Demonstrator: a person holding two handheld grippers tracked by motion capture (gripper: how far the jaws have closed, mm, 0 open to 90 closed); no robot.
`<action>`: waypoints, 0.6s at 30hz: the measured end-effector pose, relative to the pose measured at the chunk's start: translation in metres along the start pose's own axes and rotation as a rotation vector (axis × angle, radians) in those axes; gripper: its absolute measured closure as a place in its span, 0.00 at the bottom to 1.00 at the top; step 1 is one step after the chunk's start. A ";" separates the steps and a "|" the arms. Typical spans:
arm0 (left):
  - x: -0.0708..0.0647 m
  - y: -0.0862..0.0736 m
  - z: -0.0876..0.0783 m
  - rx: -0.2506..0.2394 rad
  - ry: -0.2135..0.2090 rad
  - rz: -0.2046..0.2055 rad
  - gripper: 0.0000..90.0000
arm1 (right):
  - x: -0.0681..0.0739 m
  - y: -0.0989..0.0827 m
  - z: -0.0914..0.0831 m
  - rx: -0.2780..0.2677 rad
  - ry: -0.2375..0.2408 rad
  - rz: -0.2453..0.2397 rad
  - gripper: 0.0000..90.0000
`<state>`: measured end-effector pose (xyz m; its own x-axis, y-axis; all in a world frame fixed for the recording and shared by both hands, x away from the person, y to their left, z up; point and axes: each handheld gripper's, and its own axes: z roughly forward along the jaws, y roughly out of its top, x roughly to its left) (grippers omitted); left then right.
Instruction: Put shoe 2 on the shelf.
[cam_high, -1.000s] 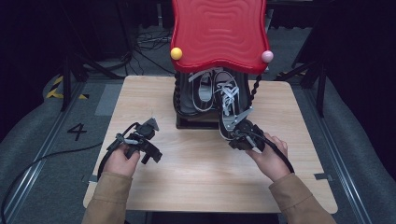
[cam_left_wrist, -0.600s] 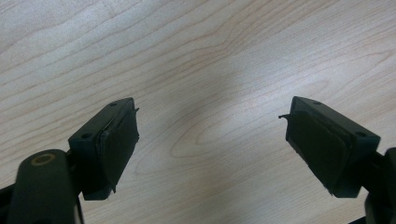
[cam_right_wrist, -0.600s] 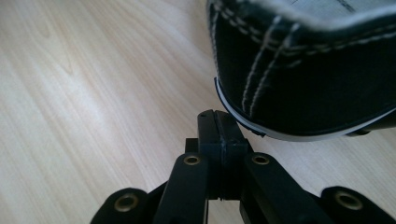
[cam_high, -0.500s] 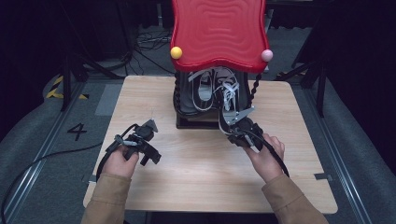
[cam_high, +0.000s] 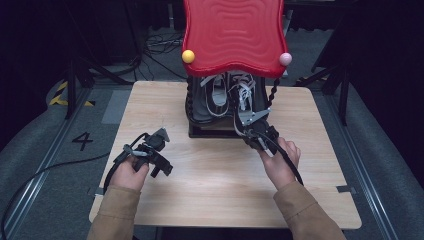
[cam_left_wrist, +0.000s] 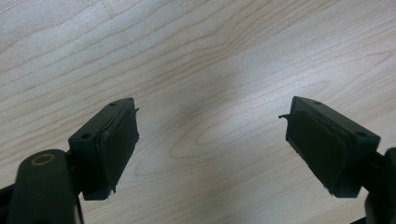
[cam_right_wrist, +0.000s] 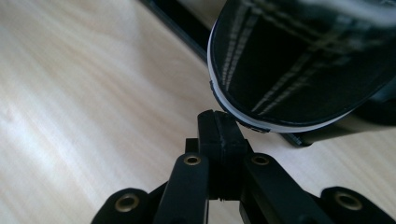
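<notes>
Two black sneakers with white laces stand side by side on the low shelf of a rack, the left shoe (cam_high: 216, 97) and the right shoe (cam_high: 243, 96). My right gripper (cam_high: 251, 129) sits at the right shoe's heel. In the right gripper view it (cam_right_wrist: 219, 122) is shut, with its tips against the white sole rim of the black heel (cam_right_wrist: 299, 60) and nothing seen between them. My left gripper (cam_high: 156, 145) rests over the table's left half, apart from the rack. It (cam_left_wrist: 210, 135) stands wide open above bare wood.
The rack carries a wavy red top (cam_high: 234, 35) with a yellow ball (cam_high: 188, 56) and a pink ball (cam_high: 285, 59) at its corners. This top overhangs the shoes. The wooden table (cam_high: 210, 175) has free room in front. Cables and stands lie on the floor beyond.
My right gripper has moved forward toward the rack, and the right shoe now sits deeper on the shelf. The left gripper has barely moved.
</notes>
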<state>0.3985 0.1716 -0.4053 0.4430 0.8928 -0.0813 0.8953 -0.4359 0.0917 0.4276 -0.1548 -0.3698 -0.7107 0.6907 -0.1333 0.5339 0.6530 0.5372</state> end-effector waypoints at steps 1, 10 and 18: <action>0.000 0.000 0.000 0.000 -0.002 0.001 0.19 | -0.002 0.002 0.002 0.000 0.005 0.004 1.00; 0.001 -0.001 -0.001 -0.004 -0.002 -0.004 0.19 | -0.010 0.015 0.006 -0.009 0.006 0.022 1.00; 0.003 -0.003 -0.001 -0.002 -0.002 -0.009 0.19 | -0.021 0.024 0.009 -0.013 -0.001 0.040 1.00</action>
<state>0.3968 0.1760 -0.4053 0.4347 0.8966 -0.0840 0.8993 -0.4273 0.0930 0.4597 -0.1511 -0.3619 -0.6887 0.7163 -0.1123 0.5558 0.6210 0.5526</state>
